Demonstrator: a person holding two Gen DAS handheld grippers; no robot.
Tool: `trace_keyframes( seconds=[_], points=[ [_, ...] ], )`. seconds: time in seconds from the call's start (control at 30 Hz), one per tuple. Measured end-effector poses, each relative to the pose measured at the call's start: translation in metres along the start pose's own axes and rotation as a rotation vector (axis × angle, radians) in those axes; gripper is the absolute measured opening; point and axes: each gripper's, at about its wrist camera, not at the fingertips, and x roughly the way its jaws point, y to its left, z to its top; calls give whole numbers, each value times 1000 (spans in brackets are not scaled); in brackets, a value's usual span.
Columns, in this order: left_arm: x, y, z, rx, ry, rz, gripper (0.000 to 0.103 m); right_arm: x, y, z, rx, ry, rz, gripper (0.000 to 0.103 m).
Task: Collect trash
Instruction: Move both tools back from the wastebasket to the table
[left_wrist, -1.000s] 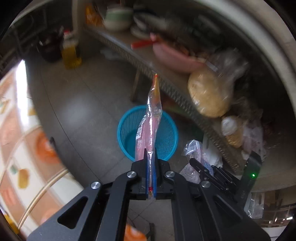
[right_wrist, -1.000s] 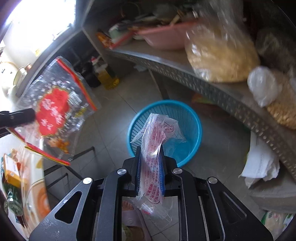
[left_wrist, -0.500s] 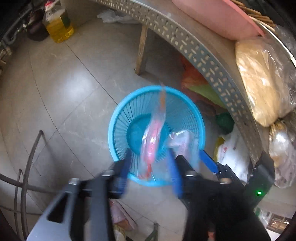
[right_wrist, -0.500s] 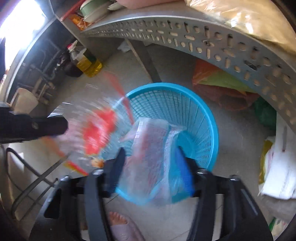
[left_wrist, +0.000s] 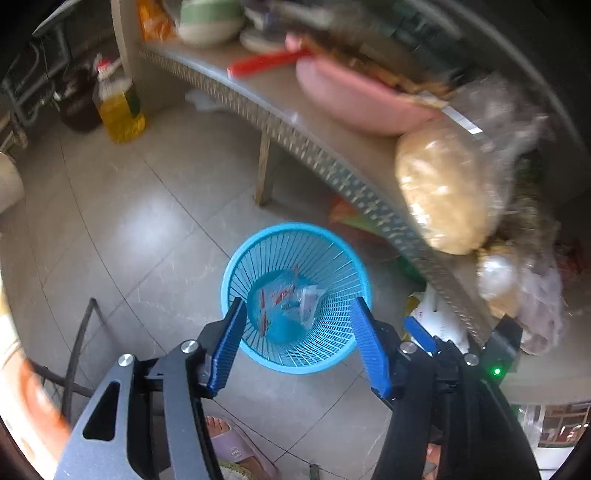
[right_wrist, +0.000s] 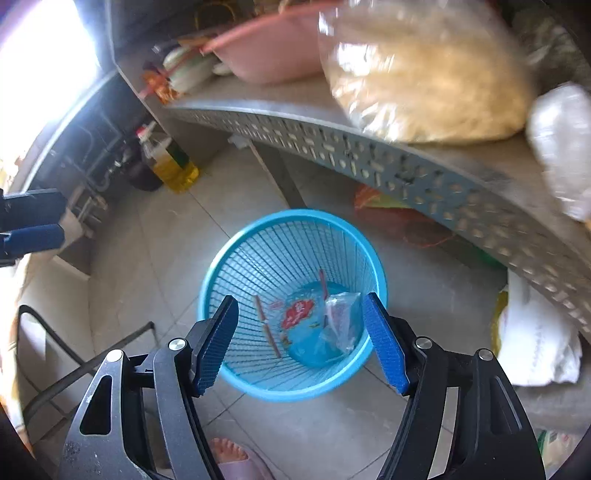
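Left wrist view: two wrappers lying at the bottom of one blue basket (left_wrist: 295, 354): a red-printed wrapper (left_wrist: 275, 301) with its long axis running toward the shelf (left_wrist: 288, 118), and a clear wrapper (left_wrist: 308, 302) crumpled beside it. Left gripper (left_wrist: 295, 325) pitched steeply down over the basket's near rim, jaws opening wide, nothing between them.

Right wrist view: same basket (right_wrist: 236, 258), red-printed wrapper (right_wrist: 295, 321) flat, clear wrapper (right_wrist: 341, 321) just beside it on the shelf (right_wrist: 406, 162) side. Right gripper (right_wrist: 301, 332) tilted down above the basket, jaws opening wide, empty.
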Motion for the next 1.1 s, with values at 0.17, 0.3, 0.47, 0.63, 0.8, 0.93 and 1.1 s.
trace_keyframes(
  seconds=[0.17,0.3,0.47,0.63,0.8,0.93,1.1],
  points=[
    [-82,3,-38,35,-127,-26,66,-49,26,-17,-69,-44,21,75],
    [-141,13,-80,14,-197,-13,67,-92,49,-25,-149,-106,29,87],
    [-202,42,-142,-60,-305,71,71,-131,78,-19,-243,-134,38,95],
    [-237,64,-200,-105,-338,141,83,-163,113,-19,-324,-158,10,95],
    [-268,82,-255,-185,-403,210,97,-190,155,-27,-446,-205,-18,95],
    [-287,96,-296,-242,-438,245,97,-199,182,-35,-551,-233,10,95],
    [-307,115,-339,-298,-481,290,97,-207,217,-47,-663,-261,102,95]
  ],
)
